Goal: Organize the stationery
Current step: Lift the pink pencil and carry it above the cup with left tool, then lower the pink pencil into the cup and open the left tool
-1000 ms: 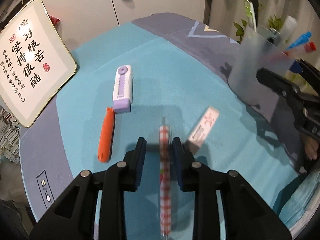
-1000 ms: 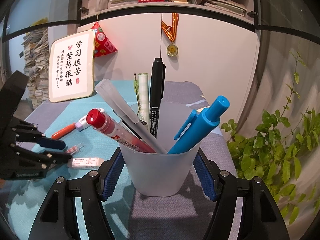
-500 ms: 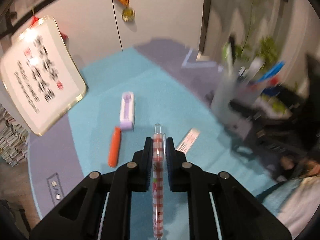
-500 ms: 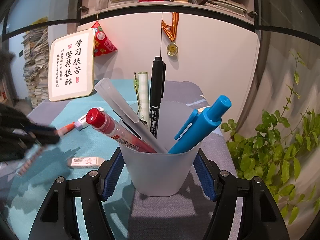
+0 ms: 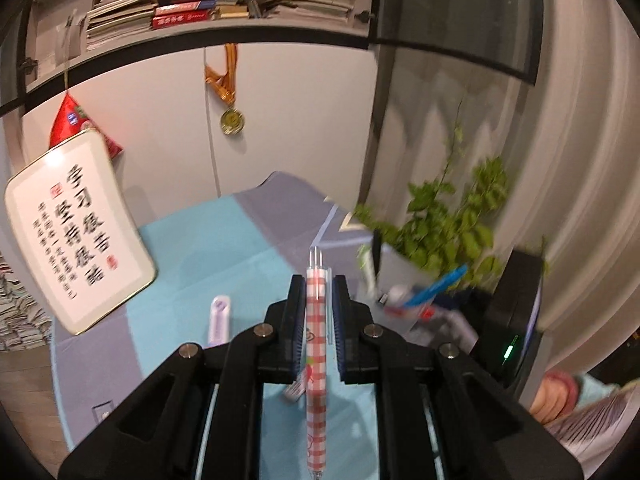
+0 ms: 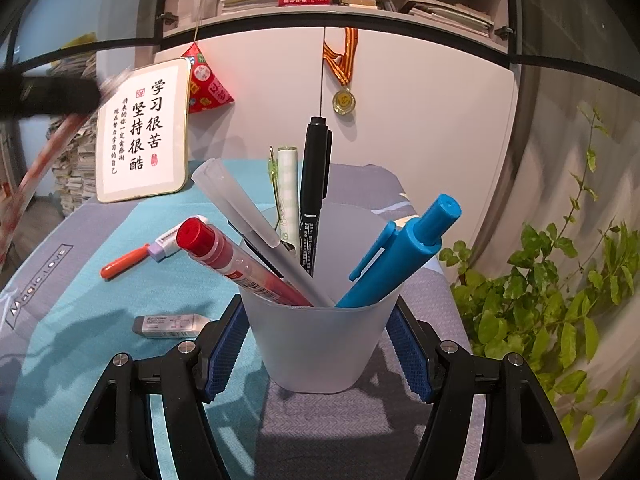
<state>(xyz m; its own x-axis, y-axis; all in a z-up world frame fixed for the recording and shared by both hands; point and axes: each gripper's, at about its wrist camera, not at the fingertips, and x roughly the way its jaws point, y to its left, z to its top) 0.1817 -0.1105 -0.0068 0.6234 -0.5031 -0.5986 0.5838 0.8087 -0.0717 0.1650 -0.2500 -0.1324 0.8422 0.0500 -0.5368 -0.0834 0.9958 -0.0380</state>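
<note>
My left gripper (image 5: 317, 286) is shut on a red-and-white checked pen (image 5: 316, 352) and holds it lifted above the table; that pen shows blurred at the left edge of the right wrist view (image 6: 44, 164). My right gripper (image 6: 320, 344) is shut on a translucent pen cup (image 6: 320, 344) that stands on the table with several pens in it, among them a blue pen (image 6: 404, 252), a red-capped pen (image 6: 232, 264) and a black marker (image 6: 314, 184). The cup appears blurred in the left wrist view (image 5: 404, 280).
On the teal cloth lie an orange pen (image 6: 124, 262), a purple-and-white correction tape (image 6: 168, 242) and a white eraser (image 6: 170, 326). A framed calligraphy plaque (image 6: 146, 132) stands at the back. A green plant (image 6: 552, 300) is at the right, past the table edge.
My left gripper closed on the checked pen, lifted it off the cloth and swung up and toward the cup. My right gripper and the cup stayed still.
</note>
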